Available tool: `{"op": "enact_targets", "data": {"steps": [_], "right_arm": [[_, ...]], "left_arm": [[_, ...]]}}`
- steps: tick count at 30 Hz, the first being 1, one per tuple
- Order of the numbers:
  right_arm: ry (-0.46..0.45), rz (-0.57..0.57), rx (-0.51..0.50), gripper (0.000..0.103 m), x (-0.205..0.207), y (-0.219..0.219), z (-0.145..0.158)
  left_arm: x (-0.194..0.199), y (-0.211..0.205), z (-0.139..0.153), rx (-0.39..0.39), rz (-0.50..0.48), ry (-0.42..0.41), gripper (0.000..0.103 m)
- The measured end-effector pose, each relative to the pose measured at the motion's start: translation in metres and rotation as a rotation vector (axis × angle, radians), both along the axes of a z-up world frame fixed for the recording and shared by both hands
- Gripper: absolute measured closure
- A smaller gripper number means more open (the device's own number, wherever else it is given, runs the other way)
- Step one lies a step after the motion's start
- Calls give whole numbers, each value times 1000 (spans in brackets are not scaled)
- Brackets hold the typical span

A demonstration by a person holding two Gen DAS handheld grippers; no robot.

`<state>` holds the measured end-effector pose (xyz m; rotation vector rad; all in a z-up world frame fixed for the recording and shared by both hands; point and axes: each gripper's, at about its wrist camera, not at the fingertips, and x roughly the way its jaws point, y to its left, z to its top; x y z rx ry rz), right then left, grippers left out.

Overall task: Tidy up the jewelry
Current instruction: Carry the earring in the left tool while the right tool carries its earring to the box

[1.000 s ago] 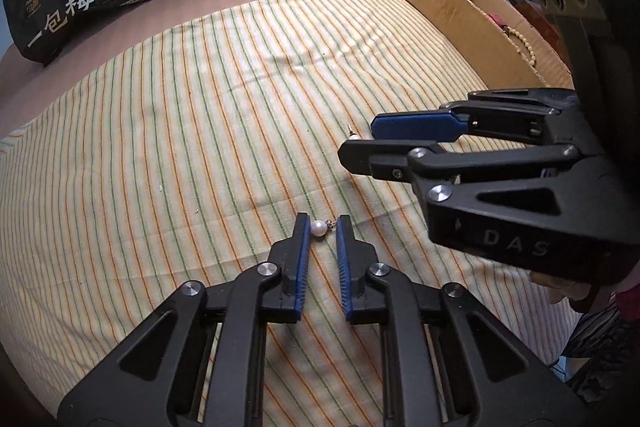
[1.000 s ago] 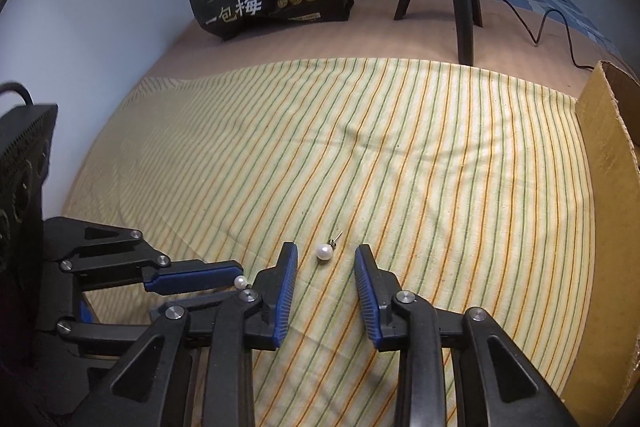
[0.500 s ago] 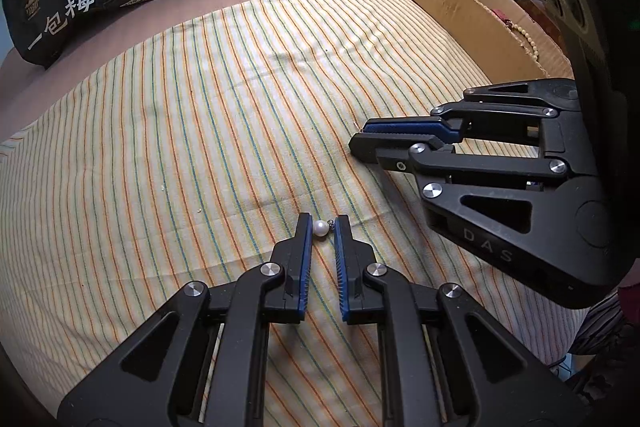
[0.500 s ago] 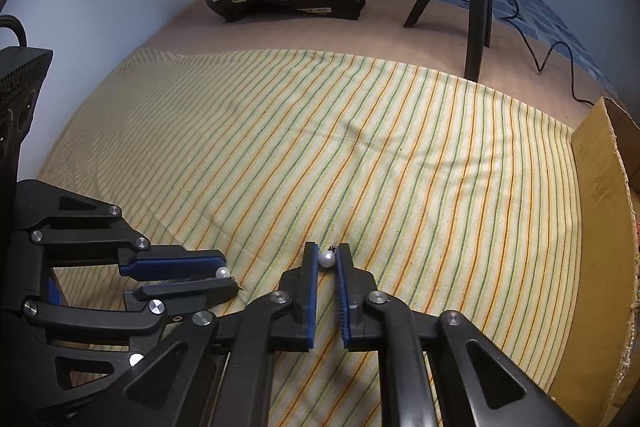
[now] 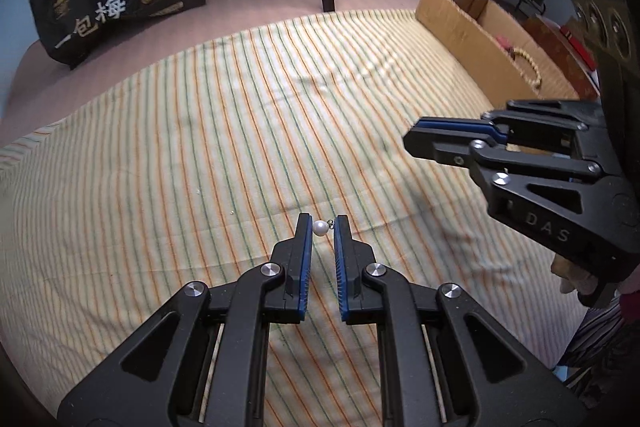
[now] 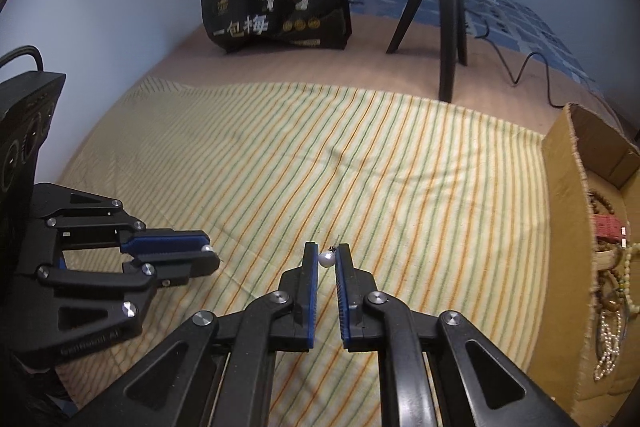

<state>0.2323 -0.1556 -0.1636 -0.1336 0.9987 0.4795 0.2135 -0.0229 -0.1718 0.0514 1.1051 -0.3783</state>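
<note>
Two pearl earrings pinched, left gripper's (image 5: 320, 227) post rightward, right gripper's (image 6: 327, 259) up-right.

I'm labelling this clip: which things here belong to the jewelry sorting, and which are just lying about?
Job: left tongs shut on a pearl earring; right tongs shut on a second earring; cardboard box holding bead strands.

Lying about: black bag, tripod, cable, striped cloth.

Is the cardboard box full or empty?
Neither: the cardboard box is partly filled. Bead bracelets and a pearl strand lie inside, with bare floor showing.
</note>
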Motion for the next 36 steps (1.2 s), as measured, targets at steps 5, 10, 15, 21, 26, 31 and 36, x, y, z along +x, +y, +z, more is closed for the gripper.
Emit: {"op": "enact_targets", "data": {"steps": [5, 10, 15, 21, 26, 31, 36], "right_arm": [[-38, -11, 8, 97, -9, -8, 17], [-82, -36, 29, 97, -16, -25, 39], [-133, -77, 39, 97, -22, -52, 60], [-183, -136, 37, 97, -26, -88, 80], [-217, -188, 39, 97, -27, -114, 94], [-240, -253, 51, 97, -27, -142, 106], [-251, -316, 65, 97, -24, -174, 114]], "left_arm": [[-4, -2, 18, -23, 18, -40, 94], [-7, -9, 38, -46, 22, -92, 94], [-9, -22, 58, -81, 23, -147, 94], [-14, -44, 81, -124, 2, -211, 94], [-17, -67, 94, -153, -25, -250, 94], [-20, -97, 100, -164, -71, -270, 94], [-19, -124, 101, -186, -102, -272, 94]]}}
